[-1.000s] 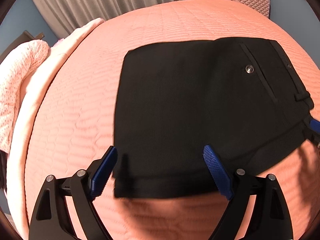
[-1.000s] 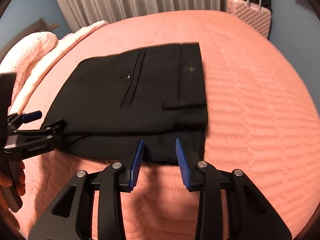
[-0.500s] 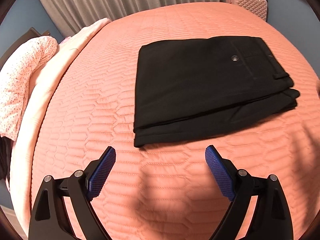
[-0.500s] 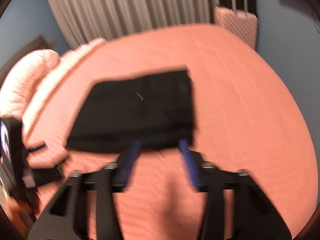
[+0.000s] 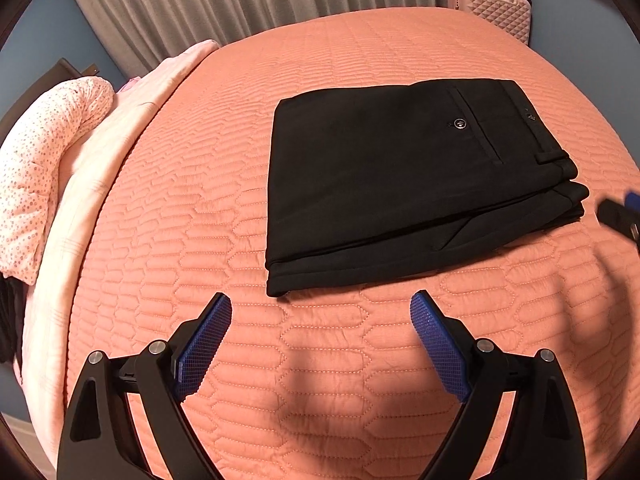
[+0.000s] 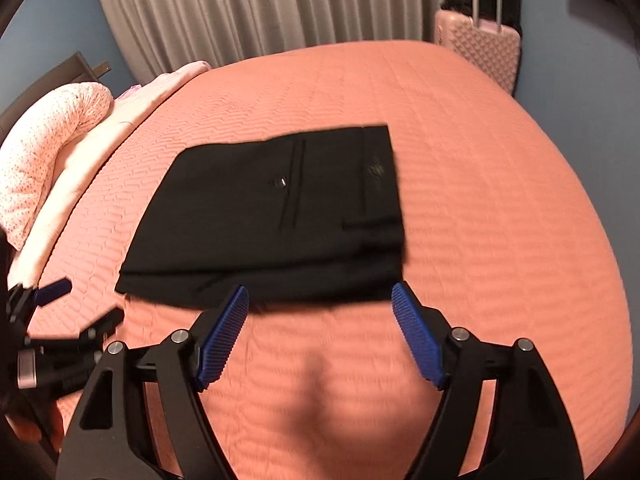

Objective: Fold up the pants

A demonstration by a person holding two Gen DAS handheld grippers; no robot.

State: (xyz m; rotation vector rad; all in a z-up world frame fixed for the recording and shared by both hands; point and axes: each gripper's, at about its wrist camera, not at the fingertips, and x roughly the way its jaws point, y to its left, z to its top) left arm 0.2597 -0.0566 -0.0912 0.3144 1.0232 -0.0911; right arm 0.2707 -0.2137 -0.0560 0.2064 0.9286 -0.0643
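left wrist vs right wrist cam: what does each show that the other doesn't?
Only the left wrist view: a sharp look at the pocket button and the stacked fold layers along the near edge of the black pants; the right gripper shows just as a sliver at the frame's right edge.

Only the right wrist view: the whole pink suitcase with its handle, and the left gripper from the side, open, beside the pants' left corner.

Both: folded pants lying flat on the orange quilted bedspread, grey curtains, the spotted pink bedding, and open jaws holding nothing.
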